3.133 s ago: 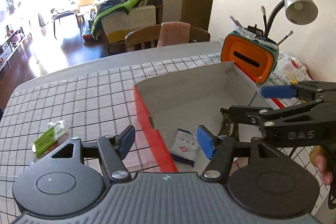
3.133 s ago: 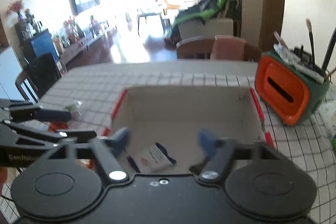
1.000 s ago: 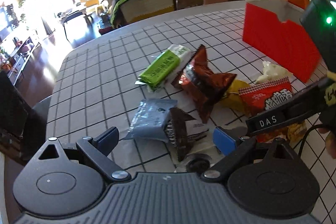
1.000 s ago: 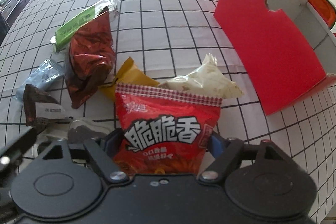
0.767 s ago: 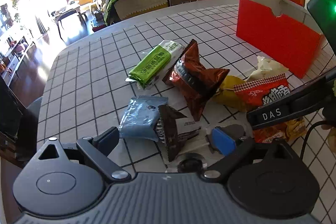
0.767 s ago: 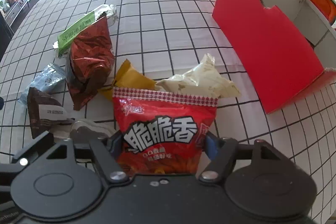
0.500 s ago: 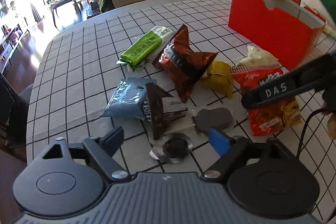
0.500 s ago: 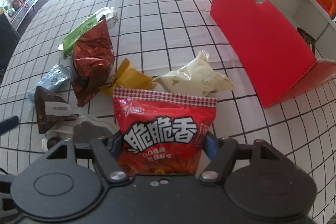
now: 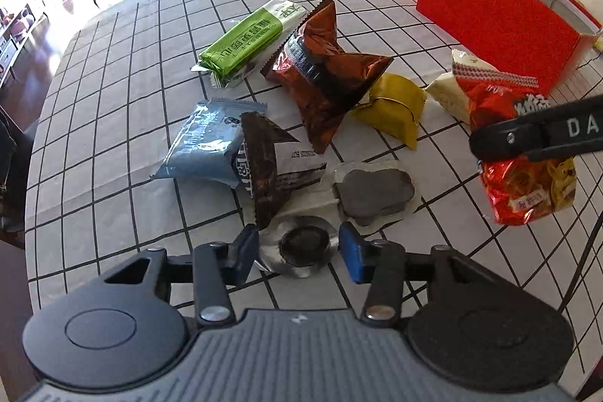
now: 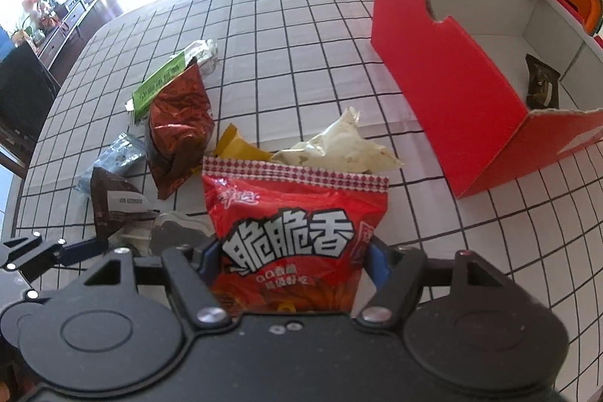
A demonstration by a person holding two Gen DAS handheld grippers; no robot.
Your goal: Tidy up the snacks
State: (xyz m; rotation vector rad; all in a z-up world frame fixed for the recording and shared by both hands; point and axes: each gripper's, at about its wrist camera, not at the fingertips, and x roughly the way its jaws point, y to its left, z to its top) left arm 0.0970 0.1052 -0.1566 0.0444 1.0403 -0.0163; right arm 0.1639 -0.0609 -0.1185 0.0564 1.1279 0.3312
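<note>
The right gripper (image 10: 288,259) clamps a red crinkly snack bag (image 10: 294,236) while the left gripper (image 9: 299,249), jaws closing, straddles a round silver foil-wrapped snack (image 9: 303,243) (pads not yet pressing).

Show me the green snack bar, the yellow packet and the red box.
green snack bar (image 9: 245,38), left wrist view, middle of wrapper
yellow packet (image 9: 395,108), left wrist view, top face
red box (image 10: 448,81), right wrist view, red outer wall

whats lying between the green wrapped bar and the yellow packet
The shiny red-brown foil bag lies between them, its top corner overlapping the green bar and its right tip reaching the yellow packet. The left wrist view shows it best.
</note>
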